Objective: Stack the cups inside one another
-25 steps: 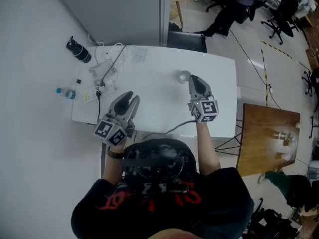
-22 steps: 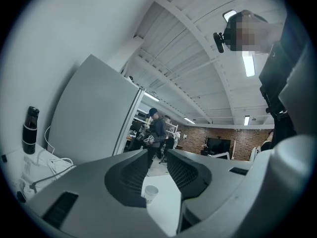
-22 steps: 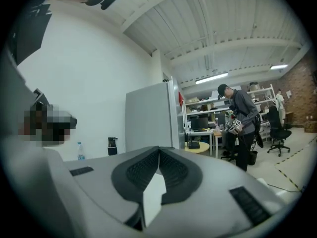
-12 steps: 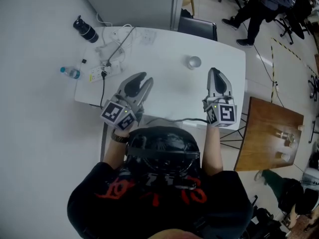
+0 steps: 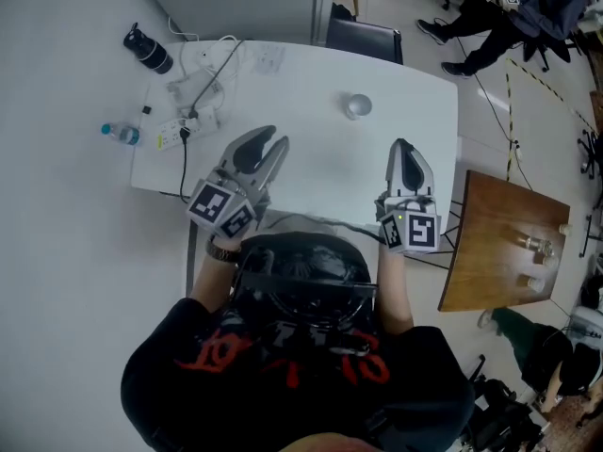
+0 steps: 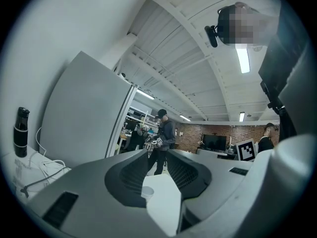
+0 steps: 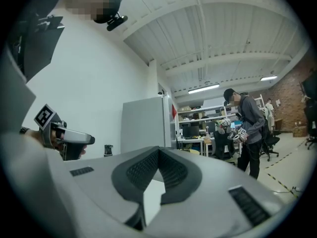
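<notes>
Presently holding both grippers level above the near edge of the white table point(image 5: 325, 163). Left gripper point(image 5: 275, 139) over the table's near left part, fingers spread wide, with nothing gripped. Visible through that gap, far off on the tabletop, the cups point(image 5: 357, 106), upright and, by the stacked rims in the left gripper view, nested one in another. Right gripper point(image 5: 402, 149) over the table's near right corner, fingers pressed together, empty, tip aimed at the table's far side. Cups standing on the table's far half, a little right of its middle, well apart from both grippers and touched by neither. At the table's far left corner, a black bottle point(image 5: 149, 50), with a tangle of cables point(image 5: 212, 78) and a power strip point(image 5: 174, 137) along the table's left side. Beyond the table's far edge, a dark chair point(image 5: 363, 38). Off the table's right side, a brown wooden desk point(image 5: 499, 243).
</notes>
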Demonstrator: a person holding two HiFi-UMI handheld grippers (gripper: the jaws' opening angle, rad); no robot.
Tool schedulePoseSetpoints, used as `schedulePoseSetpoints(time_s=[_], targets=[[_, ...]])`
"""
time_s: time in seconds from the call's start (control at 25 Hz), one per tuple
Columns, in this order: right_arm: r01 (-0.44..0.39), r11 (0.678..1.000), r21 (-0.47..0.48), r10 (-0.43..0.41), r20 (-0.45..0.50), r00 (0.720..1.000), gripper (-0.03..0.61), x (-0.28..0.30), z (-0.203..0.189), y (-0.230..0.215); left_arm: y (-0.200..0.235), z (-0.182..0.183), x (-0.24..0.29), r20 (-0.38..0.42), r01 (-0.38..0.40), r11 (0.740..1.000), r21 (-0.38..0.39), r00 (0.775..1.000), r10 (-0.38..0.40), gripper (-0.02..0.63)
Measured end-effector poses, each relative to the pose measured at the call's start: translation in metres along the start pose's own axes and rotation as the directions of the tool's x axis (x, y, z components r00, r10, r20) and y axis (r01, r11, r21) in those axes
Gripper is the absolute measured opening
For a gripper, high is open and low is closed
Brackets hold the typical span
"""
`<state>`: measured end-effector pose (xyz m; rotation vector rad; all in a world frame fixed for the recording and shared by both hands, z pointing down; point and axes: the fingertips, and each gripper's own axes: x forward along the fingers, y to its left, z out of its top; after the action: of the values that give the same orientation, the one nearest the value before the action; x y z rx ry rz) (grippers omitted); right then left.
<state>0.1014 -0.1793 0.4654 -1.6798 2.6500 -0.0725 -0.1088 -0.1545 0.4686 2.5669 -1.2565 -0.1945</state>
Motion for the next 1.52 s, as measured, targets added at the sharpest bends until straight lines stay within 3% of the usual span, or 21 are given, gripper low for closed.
schedulePoseSetpoints(time_s=[0.6,1.52], targets=[[-0.016,1.000,-0.019,0.016,-0.004,1.000,0.003,0.010,0.005,0.023,0.000,0.007,0.011,0.021,0.034,0.999,0.009,0.999,-0.034,0.123],[-0.084,0.996,-0.012,0.083,-0.066,0.994,0.003,0.021,-0.011,0.052,0.007,0.003,-0.015,0.013,-0.021,1.000,0.011,1.000,0.021,0.123]])
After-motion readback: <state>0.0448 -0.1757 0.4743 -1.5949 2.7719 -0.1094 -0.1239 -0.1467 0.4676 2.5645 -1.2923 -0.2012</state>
